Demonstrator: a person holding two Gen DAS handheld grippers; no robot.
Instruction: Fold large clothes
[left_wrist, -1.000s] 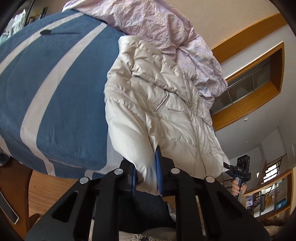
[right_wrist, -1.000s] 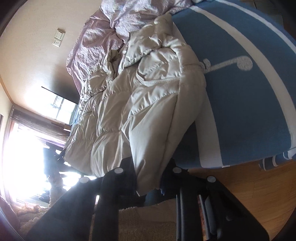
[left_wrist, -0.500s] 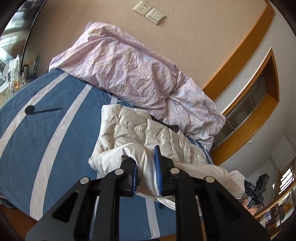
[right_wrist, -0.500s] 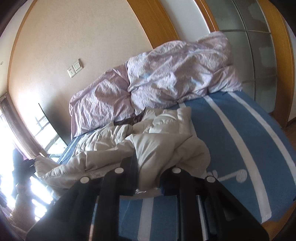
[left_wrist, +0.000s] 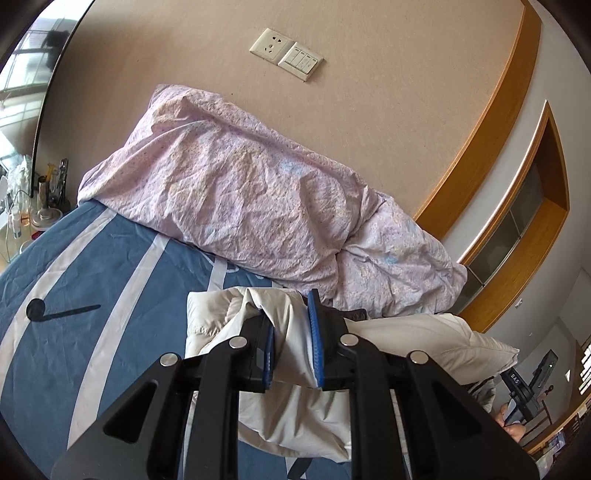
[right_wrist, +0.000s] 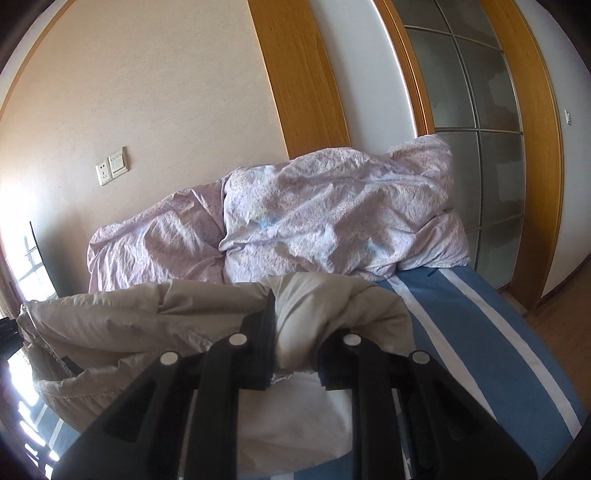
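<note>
Jacket first: the cream padded coat lies on the blue striped bedspread, just in front of the pink duvet heaped against the wall. A second ago it hung off the bed's edge with both cameras tipped down at it. Now both views look level across the bed toward the wall, and the lower part of the coat is bunched up over the rest. I read that as the hem having been carried forward over the body, so the first fold is well under way.

On my left, the left gripper is pinching a thick wad of the coat between its blue pads, jaws held apart only by the padding.

On my right, the right gripper likewise grips a hump of the same coat, fabric spilling over the right jaw.

Both corners are over the garment, so I judge the next step is to lay the edge down squarely and let go; the puffy filling may spring back.
</note>
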